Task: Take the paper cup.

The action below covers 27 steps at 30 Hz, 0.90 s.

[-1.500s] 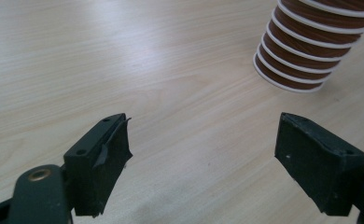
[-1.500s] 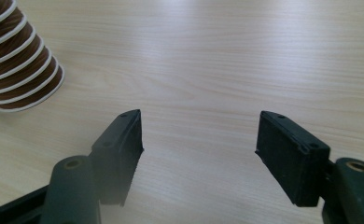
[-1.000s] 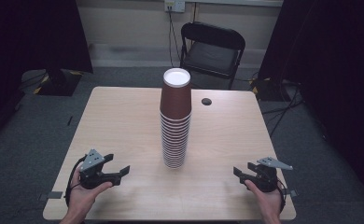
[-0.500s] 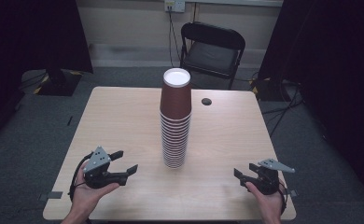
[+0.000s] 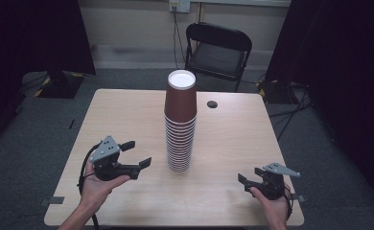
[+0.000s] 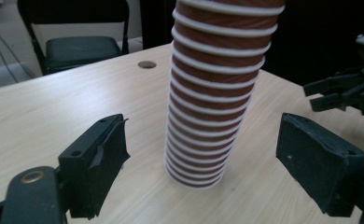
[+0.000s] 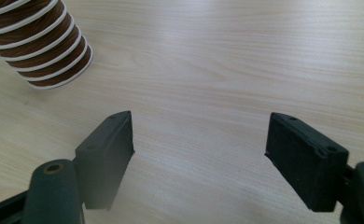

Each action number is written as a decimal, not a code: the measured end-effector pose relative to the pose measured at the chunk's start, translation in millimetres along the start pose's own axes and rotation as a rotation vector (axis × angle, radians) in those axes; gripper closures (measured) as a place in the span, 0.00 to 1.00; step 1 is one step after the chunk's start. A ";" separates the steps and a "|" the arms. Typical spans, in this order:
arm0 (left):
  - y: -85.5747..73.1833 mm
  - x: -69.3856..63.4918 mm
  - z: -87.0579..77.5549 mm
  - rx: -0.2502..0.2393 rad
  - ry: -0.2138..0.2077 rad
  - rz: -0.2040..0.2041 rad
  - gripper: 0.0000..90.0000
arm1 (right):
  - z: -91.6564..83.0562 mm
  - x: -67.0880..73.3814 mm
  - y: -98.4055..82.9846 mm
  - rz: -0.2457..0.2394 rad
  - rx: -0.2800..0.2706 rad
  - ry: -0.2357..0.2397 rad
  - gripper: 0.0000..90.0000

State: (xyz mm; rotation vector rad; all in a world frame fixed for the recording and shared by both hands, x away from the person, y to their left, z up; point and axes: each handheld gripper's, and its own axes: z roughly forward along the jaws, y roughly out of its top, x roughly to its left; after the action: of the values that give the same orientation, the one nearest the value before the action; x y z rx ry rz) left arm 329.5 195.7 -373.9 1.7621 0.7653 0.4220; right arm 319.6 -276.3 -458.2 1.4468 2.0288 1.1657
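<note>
stack of paper cups (image 5: 180, 127) standing near the middle of the table (image 5: 127, 115), a little toward the near edge, mouths down: the white base of the top cup faces up and the rims rest on the wood. the long axis runs upright, with at most a slight lean that cannot be judged with certainty. in the left gripper view the stack (image 6: 217, 93) sits framed between the two jaws but farther on, touching neither.

left gripper (image 5: 139, 153), raised off the wood toward the near left corner, points at the lower half of the stack; its jaws have just been opening, stand apart, and hold nothing. right gripper (image 5: 245, 179), low by the near right corner, is spread wide and empty, its jaws over bare wood (image 7: 208, 70) with the foot of the stack (image 7: 45, 51) well apart.

step in hand, as judged: the left approach to the stack. to do it well, the jaws probably need to open wider than a cup, come in level, and close gently on a single wall high up, since a low or off-centre push could topple the column. the right gripper would best steady the lower cups.
</note>
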 end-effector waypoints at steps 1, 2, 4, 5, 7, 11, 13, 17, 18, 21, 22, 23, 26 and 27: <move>0.0 0.0 0.0 0.000 0.000 0.000 0.18 | 0.0 0.0 0.0 0.000 0.000 0.000 0.25; 6.5 -1.4 0.4 -0.017 -0.012 -0.009 0.18 | -0.3 0.5 0.1 -0.001 -0.001 -0.004 0.25; 13.1 -2.8 1.3 -0.022 -0.016 0.000 0.18 | -0.2 0.8 0.0 -0.003 -0.006 0.002 0.26; 16.3 -2.9 1.6 -0.030 -0.018 0.007 0.18 | 0.0 1.2 -0.3 -0.007 -0.006 -0.002 0.26; 19.4 -3.3 1.9 -0.035 -0.025 0.003 0.18 | 0.5 1.5 -0.5 -0.008 -0.004 0.002 0.26; 33.1 -3.7 3.3 -0.046 -0.056 -0.032 0.18 | 1.1 1.7 -0.4 -0.010 -0.004 -0.001 0.25; 37.4 -4.1 3.8 -0.045 -0.052 -0.035 0.18 | 1.2 1.2 -0.4 -0.005 -0.004 0.002 0.25; 44.5 -4.2 3.8 -0.052 -0.058 -0.018 0.17 | 1.8 0.8 -1.1 0.005 0.005 0.010 0.24; 50.5 -5.2 4.3 -0.054 -0.047 -0.017 0.17 | 1.9 1.4 -1.0 0.000 0.008 0.011 0.24; 59.8 -6.6 5.4 -0.055 -0.042 -0.014 0.17 | 2.0 2.1 -0.6 -0.006 0.006 0.008 0.24; 62.8 -7.4 5.8 -0.054 -0.042 -0.006 0.17 | 2.2 2.4 -0.7 -0.007 0.005 0.006 0.24; 62.8 -7.4 5.8 -0.054 -0.042 -0.006 0.18 | 2.2 2.4 -0.7 -0.007 0.005 0.006 0.24; 72.4 -10.1 7.0 -0.086 -0.047 0.034 0.18 | 2.5 3.0 -0.8 -0.009 0.009 0.007 0.24; 75.0 -11.0 7.2 -0.093 -0.044 0.048 0.20 | 2.8 3.1 -0.8 -0.010 0.010 0.007 0.24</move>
State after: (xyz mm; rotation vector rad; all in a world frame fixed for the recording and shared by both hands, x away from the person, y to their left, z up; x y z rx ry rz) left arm 347.4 169.9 -304.6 1.6993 0.6633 0.4425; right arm 319.9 -272.5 -459.9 1.4379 2.0467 1.1603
